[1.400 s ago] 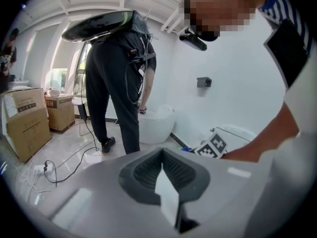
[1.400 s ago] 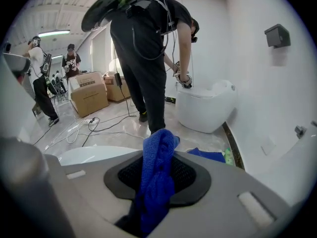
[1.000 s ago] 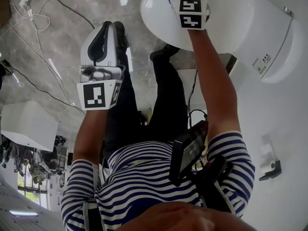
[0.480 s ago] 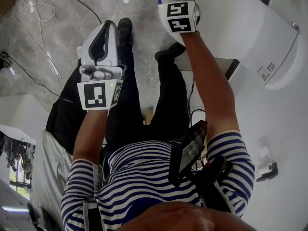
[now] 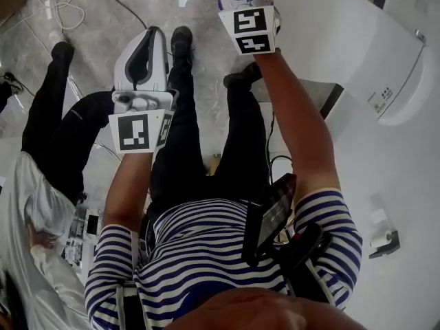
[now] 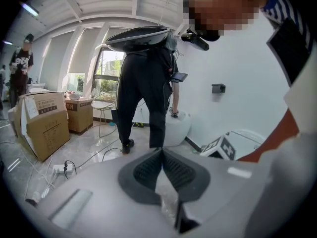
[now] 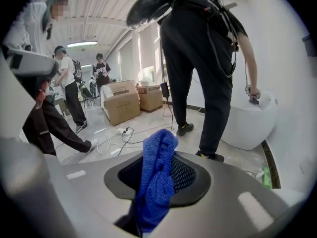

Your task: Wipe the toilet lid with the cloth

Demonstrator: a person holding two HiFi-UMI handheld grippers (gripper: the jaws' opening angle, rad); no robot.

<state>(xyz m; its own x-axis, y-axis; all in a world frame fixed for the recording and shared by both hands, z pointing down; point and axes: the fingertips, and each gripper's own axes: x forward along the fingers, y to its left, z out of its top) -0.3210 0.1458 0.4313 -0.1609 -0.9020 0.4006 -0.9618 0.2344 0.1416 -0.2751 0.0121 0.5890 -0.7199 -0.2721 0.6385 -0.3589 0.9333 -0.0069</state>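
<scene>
- Clamped on the blue cloth [image 7: 156,182] with the right gripper [image 7: 159,175] (cloth bunched, poking past the jaws).
- Held by the toilet lid [image 5: 330,40] edge; contact unclear.
- Closed together, empty: left gripper [image 6: 161,168], off the lid.

Nothing legible anywhere right now. The cube on the left hand-held gripper [image 6: 161,151] shows a black-and-white square marker [image 5: 134,133], pattern only, no letters. It's the same on the right hand-held gripper [image 7: 164,155], two markers [image 5: 249,20]. A small label [image 5: 380,93] on the white toilet body [image 5: 357,40] carries dark print, too tiny to read. A cardboard box [image 6: 47,128] wears a white sticker [image 6: 41,106], its print blurred past reading.
</scene>
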